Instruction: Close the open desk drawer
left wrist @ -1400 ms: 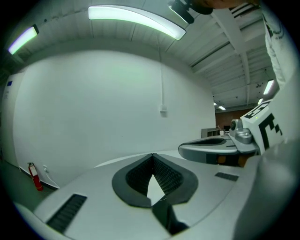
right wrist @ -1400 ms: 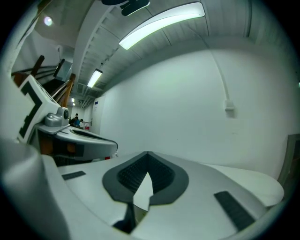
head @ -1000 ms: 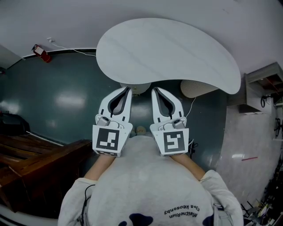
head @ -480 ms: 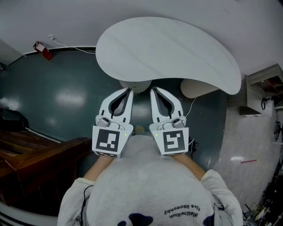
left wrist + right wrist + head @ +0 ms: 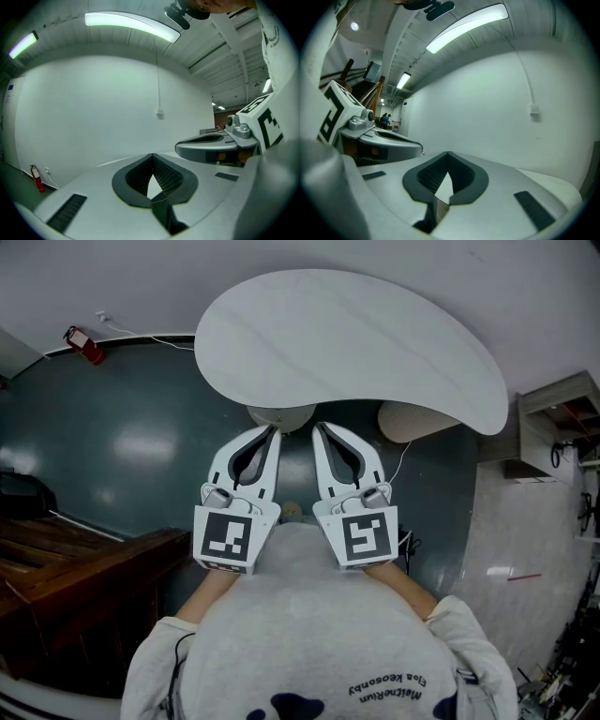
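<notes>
- Holding both tools close against a grey sweater [image 5: 309, 634], the person aimed the left gripper [image 5: 273, 429] and right gripper [image 5: 317, 426] side by side, nearly level, toward the worktop [image 5: 347, 343].
- Left fingers [image 5: 166, 174] met at the tips with nothing between them. The right fingers [image 5: 432, 172] were likewise together and empty.
- Past the tips lay dark floor [image 5: 122, 446]. Next came the white curved worktop, which neither gripper touched, with a pale round base [image 5: 281, 416] showing under its near edge.
- No drawer showed in any view. The top hid whatever sat beneath it, so whether the drawer stood open or pushed in could not be told.
- The scene fitted two stages: a drawer out of sight waiting to be reached, or one already shut under the top with both grippers clear of it. The pictures settled neither.
- Farthest off, a red extinguisher [image 5: 84, 345] stood at the foot of the wall [image 5: 94, 277].
</notes>
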Demonstrator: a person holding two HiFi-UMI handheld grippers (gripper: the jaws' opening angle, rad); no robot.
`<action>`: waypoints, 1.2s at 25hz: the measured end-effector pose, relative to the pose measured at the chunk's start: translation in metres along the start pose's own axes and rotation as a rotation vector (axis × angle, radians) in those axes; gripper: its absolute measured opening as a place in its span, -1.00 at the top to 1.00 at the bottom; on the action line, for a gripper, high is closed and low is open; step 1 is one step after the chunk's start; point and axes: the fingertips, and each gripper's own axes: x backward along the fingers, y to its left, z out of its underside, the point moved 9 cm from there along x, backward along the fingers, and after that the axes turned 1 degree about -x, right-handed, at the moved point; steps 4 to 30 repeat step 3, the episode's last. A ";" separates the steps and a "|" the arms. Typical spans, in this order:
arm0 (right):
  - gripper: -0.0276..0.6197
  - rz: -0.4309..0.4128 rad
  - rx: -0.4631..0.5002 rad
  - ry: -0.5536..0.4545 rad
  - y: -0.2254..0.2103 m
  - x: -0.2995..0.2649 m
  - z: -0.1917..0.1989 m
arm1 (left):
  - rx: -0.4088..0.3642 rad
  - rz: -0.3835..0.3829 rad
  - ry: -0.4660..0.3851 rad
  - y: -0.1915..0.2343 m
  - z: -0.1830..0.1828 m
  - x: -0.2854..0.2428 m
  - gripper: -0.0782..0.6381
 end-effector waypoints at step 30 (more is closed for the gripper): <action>0.87 -0.002 0.006 0.003 0.000 0.000 0.002 | 0.002 0.001 0.001 0.000 0.002 -0.001 0.76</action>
